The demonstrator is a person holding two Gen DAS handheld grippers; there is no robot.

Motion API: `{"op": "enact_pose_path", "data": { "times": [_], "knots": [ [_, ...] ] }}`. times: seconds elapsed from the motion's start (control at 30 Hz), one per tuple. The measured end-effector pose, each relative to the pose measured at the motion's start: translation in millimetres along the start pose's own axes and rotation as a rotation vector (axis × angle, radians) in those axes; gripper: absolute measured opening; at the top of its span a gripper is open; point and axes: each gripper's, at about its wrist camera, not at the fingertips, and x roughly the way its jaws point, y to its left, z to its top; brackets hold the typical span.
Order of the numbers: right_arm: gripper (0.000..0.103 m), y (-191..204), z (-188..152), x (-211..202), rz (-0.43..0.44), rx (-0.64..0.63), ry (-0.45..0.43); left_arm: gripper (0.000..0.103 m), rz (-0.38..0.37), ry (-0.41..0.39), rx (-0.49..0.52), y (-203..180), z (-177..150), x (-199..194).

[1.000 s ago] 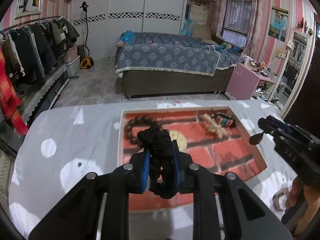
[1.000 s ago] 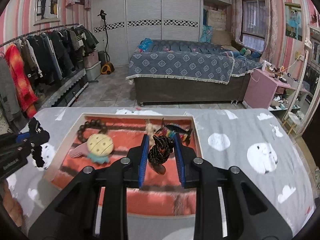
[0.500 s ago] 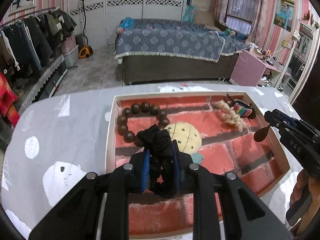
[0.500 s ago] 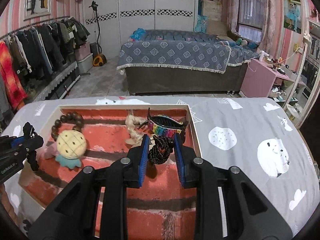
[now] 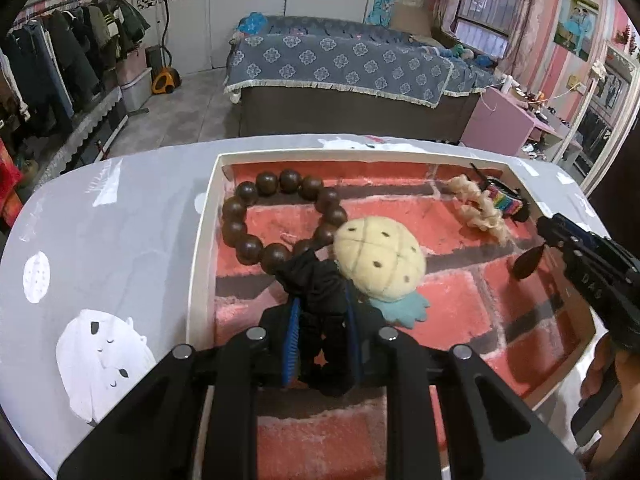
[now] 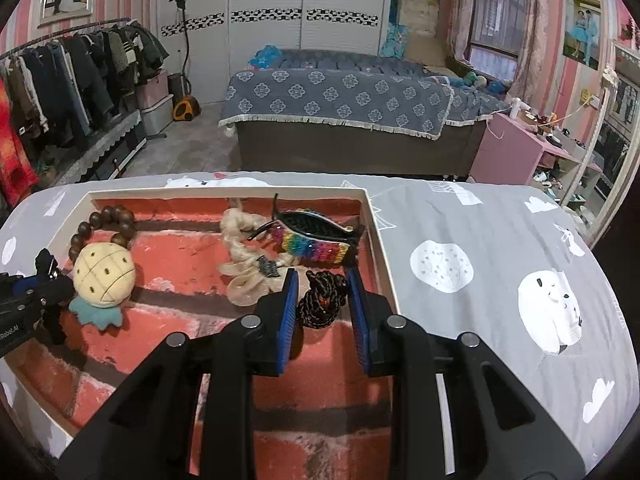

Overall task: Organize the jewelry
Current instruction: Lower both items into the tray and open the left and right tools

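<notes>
A white-rimmed tray with a red brick-pattern lining sits on the grey table. My left gripper is shut on a black scrunchie low over the tray, beside a pineapple plush and a brown bead bracelet. My right gripper has its jaws parted around a black and orange braided cord that rests on the lining near the tray's right wall. A rainbow hair clip and a cream scrunchie lie just ahead of it.
The table has a grey cloth with white animal prints. A bed stands beyond the table, a clothes rack at left and a pink cabinet at right. The right gripper shows at the right edge of the left wrist view.
Both grippers have come down and forward into the tray. The right jaws have widened around the braided cord, which now lies on the lining. The left still grips the black scrunchie.
</notes>
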Motion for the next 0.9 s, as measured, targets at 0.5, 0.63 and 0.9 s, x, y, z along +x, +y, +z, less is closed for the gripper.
{"op": "enact_pose_path", "data": {
  "times": [0.5, 0.63, 0.9],
  "knots": [
    [0.026, -1.6, -9.0, 19.5, -0.016, -0.009, 0.089, 0.022, -0.008, 0.050, 0.023, 4.1, 1.3, 10.0],
    [0.026, -2.4, -8.2, 21.3, -0.014, -0.003, 0.110, 0.022, 0.002, 0.052, 0.033, 0.4, 2.5, 11.5],
    [0.026, -1.4, -8.4, 22.7, -0.037, -0.013, 0.148, 0.024, -0.002, 0.078, 0.032, -1.3, 3.3, 12.6]
  ]
}}
